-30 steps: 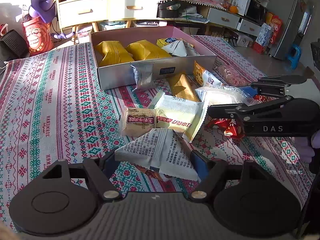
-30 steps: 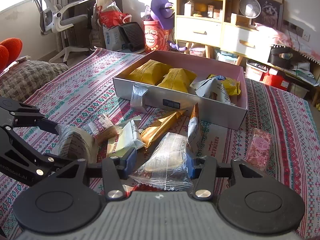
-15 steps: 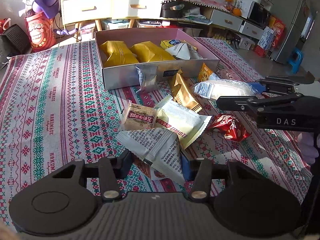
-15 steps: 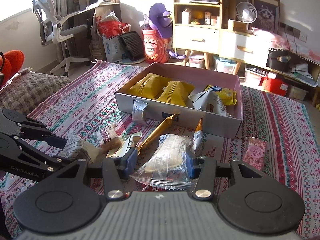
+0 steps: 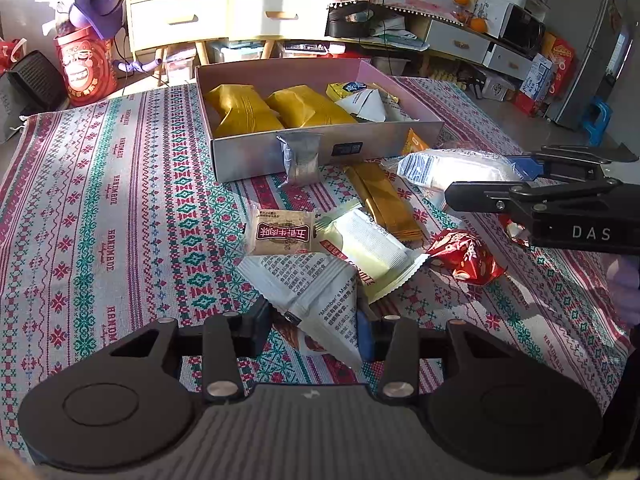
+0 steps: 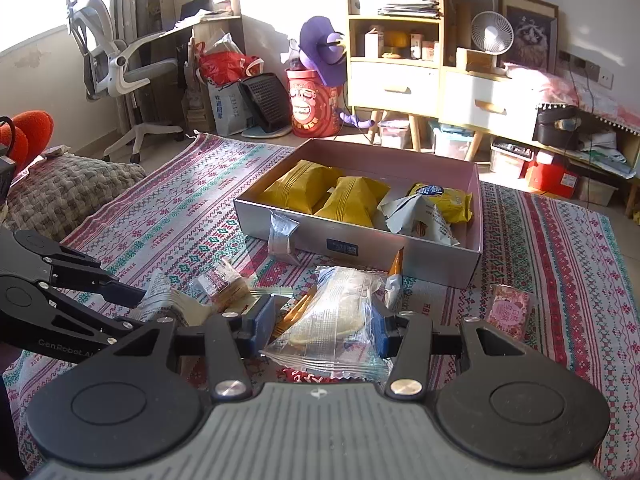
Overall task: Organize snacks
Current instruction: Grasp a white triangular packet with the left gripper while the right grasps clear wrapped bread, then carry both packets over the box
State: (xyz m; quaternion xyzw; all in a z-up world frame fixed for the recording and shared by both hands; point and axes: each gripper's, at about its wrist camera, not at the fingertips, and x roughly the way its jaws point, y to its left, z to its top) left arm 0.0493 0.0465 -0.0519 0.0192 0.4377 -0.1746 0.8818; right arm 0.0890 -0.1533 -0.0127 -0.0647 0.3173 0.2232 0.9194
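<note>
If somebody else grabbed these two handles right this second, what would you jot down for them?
Left gripper: fingers have just been closing on the white printed packet, now pinched, not yet lifted off the cloth.
Right gripper: shut on the clear-wrapped pastry, near the box.
Done: two yellow bags, a grey packet and a yellow cookie pack lie in the box.
Left: the beef-print square, pale green pack, gold bar, red wrapper, silver sachet leaning on the box, pink packet; all on the cloth.

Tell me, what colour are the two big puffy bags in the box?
Yellow bags, clearest in the left wrist view.
</note>
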